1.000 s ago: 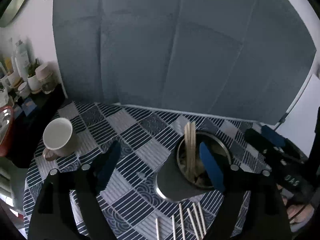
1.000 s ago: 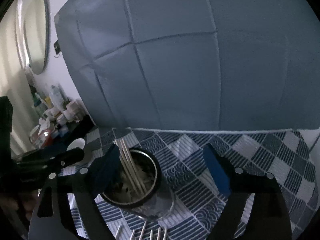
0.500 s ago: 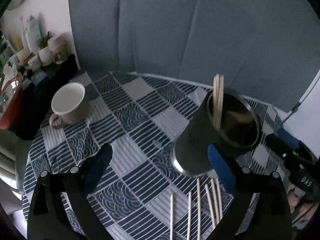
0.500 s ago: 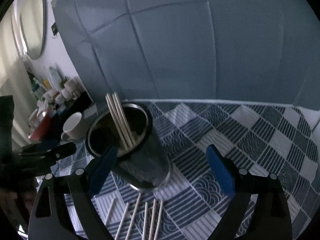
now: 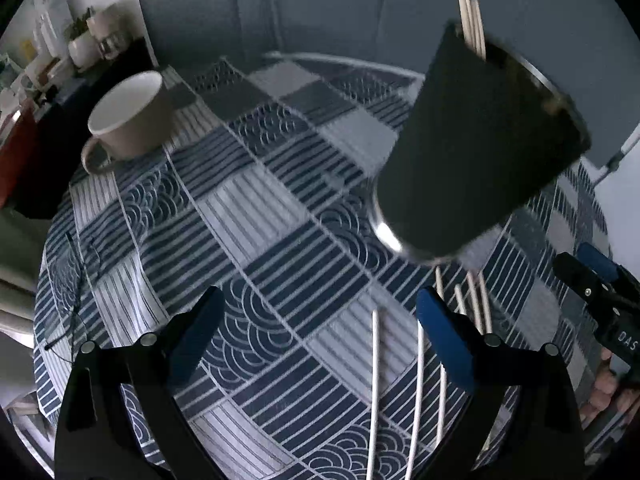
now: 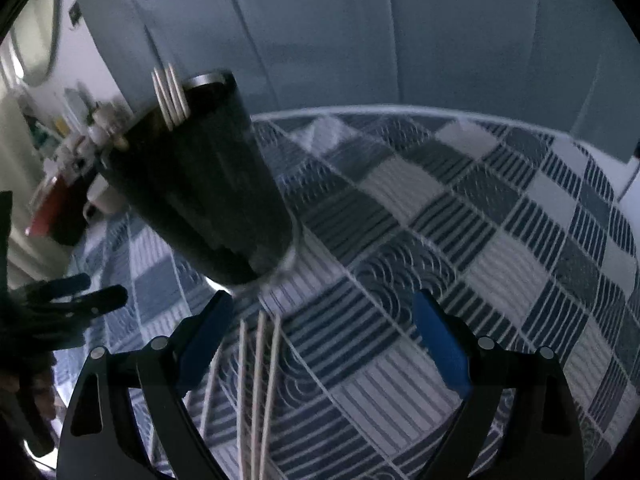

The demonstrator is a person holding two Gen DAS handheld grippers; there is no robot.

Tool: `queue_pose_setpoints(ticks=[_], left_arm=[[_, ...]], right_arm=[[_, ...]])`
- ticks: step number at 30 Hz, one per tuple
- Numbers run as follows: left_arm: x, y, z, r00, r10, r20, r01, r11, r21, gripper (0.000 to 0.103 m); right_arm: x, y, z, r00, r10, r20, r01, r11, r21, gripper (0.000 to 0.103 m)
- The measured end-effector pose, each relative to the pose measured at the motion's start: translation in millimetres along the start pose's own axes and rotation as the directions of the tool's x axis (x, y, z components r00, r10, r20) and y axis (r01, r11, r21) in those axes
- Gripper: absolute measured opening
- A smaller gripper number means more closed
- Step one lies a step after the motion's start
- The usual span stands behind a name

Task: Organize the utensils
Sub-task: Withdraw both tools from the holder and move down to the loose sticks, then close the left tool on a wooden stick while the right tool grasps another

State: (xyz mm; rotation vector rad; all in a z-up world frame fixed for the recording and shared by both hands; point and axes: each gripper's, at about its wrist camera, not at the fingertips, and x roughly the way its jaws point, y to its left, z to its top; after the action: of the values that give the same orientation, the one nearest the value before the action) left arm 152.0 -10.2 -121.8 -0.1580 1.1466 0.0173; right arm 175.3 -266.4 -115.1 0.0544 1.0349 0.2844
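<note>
A dark metal cup [image 5: 476,152] stands on the patterned tablecloth [image 5: 256,216] with a few pale chopsticks [image 5: 472,20] poking out of it. Several more chopsticks [image 5: 376,380] lie side by side on the cloth just in front of the cup. My left gripper [image 5: 320,336] hangs open low over the cloth, its right finger next to those loose sticks, with nothing between its jaws. In the right wrist view the cup [image 6: 208,184] is at upper left and the loose chopsticks [image 6: 260,380] lie near the left finger of my right gripper [image 6: 324,336], which is open and empty.
A white mug [image 5: 128,120] stands at the table's far left. Behind it a dark side shelf [image 5: 60,76] carries jars and bottles. A grey-blue backdrop [image 5: 320,4] closes the far side. The other gripper and a hand [image 5: 604,344] show at the right edge.
Both grippers have sunk towards the table and tipped downward, so the cup looms larger and higher in both views. The loose chopsticks now lie close to the fingers.
</note>
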Motion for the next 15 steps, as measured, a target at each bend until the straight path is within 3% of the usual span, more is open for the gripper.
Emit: queue_pose_setpoints(ticks=[9,15], left_arm=[[27,-9,-21,0.994,0.052,-0.096,-0.045,0.996,0.072,0.094],[40,-6,-30,0.987,0.073,-0.141,-0.064,0.995,0.07,0.094]], right_arm=[[29,3,-22,0.994,-0.033,-0.104,0.029,0.999,-0.04,0.086],[44,8,-36,0.986,-0.055,-0.155,0.045,0.997,-0.064,0.086]])
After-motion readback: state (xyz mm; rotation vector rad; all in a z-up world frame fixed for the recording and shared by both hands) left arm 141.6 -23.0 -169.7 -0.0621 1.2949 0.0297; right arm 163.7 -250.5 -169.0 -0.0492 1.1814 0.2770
